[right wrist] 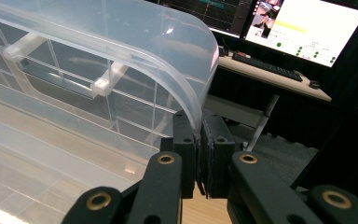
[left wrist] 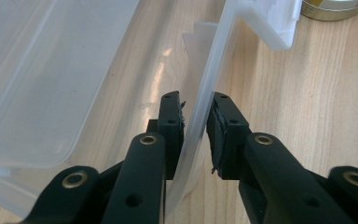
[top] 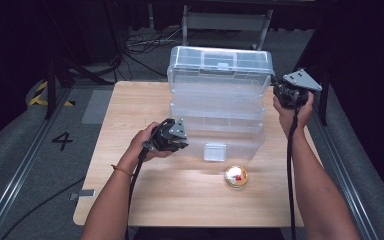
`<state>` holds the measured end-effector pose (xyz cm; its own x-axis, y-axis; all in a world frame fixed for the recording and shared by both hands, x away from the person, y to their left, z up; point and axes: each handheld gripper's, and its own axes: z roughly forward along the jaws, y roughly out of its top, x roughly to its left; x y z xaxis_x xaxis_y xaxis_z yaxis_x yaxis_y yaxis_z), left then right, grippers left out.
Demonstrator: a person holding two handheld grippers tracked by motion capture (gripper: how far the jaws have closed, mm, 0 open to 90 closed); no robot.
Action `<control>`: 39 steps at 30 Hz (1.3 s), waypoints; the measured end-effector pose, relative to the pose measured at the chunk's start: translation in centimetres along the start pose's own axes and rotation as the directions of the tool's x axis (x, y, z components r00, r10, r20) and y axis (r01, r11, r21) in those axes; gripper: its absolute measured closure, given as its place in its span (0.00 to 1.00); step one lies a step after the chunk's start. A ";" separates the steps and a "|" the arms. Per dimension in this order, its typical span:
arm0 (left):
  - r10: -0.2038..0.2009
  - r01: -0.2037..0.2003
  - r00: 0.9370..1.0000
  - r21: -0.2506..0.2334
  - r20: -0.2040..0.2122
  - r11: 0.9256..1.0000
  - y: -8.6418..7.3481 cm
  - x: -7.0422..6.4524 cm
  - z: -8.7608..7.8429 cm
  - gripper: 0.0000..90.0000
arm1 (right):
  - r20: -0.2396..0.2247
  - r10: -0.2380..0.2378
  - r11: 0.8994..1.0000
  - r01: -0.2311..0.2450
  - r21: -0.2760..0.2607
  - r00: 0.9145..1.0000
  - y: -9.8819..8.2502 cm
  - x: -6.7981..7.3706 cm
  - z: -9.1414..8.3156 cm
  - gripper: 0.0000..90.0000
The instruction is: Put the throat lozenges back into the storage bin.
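**Clear storage box: lid raised, tin outside it**

Item 1. Clear plastic box (top: 215, 127). It stood on the wooden table (top: 130, 200), toward the far half, with its front wall facing you. You had its lid (top: 219, 67) swung up and standing nearly upright behind the body, so the opening step looked done or all but done.

Item 2. Left gripper (top: 172, 137). You held it at the box's near left corner. In the left gripper view its jaws straddled the thin front wall of the box (left wrist: 200, 112), closed in close on both sides, seemingly steadying the body; whether both pads pressed hard could not be told.

Item 3. Right gripper (top: 291, 92). You held it up at the lid's right edge. In the right gripper view the jaws were pinched tight on the lid's curved rim (right wrist: 186, 100).

Item 4. Small gold tin (top: 236, 176). It lay on the table just in front of the box, near the front latch (top: 214, 151), apart from both grippers.

Outstanding, as judged: the tin was not yet in the box, and the lid was not yet lowered and latched.
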<state>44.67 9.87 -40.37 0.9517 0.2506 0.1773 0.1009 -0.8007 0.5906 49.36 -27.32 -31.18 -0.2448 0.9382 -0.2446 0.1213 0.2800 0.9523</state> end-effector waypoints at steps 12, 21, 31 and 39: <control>0.021 -0.021 1.000 0.027 0.005 0.999 0.2 0.1 0.0 0.86 | 0.000 0.019 1.000 -0.019 0.006 1.000 0.3 -0.3 0.7 0.96; 0.000 0.000 0.999 0.009 0.052 1.000 0.0 0.6 0.0 0.88 | 0.014 0.067 0.998 -0.067 0.004 0.998 0.5 -0.2 1.5 0.96; 0.028 -0.029 0.998 0.010 0.053 1.000 0.0 0.7 0.0 0.89 | 0.018 0.104 0.994 -0.105 0.033 0.994 1.3 -0.7 2.9 0.96; 0.029 -0.029 0.999 0.010 0.044 1.000 0.0 0.6 0.0 0.88 | 0.006 0.100 0.993 -0.100 0.058 0.995 1.9 -1.2 4.2 0.96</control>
<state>45.29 9.98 -40.28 0.9661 0.2032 0.1592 0.0757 -0.8128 0.5776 53.88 -27.03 -29.87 -0.2261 0.9625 -0.1496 0.2008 0.1964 0.9598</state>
